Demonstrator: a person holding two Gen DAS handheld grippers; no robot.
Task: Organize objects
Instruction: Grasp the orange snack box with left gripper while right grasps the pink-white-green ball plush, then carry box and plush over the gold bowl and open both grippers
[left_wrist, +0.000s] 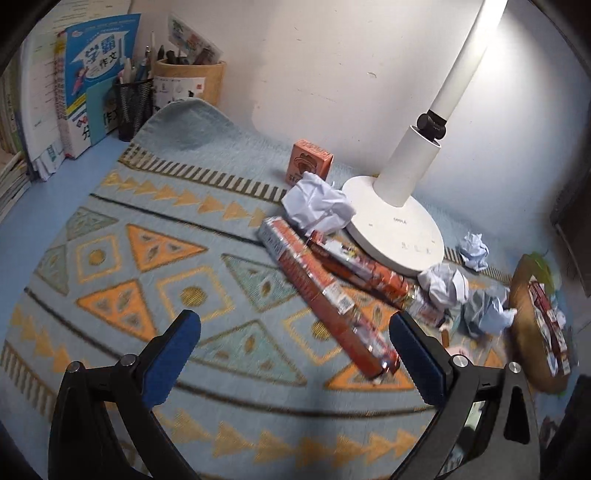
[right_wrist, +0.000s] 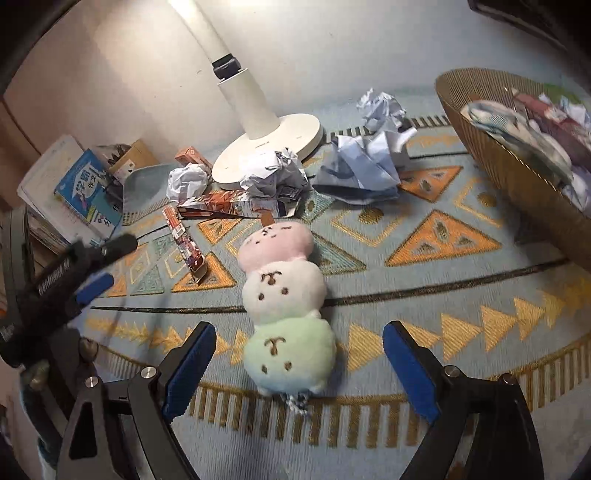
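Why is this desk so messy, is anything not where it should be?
Yes. Crumpled paper balls lie around the lamp base, and long snack boxes sprawl crosswise over each other on the patterned mat. A three-ball plush toy lies flat there too. All look strewn, not put away in the basket.

Both wrist views look steeply down, close over the mat; they share the lamp base, somewhat blurred.
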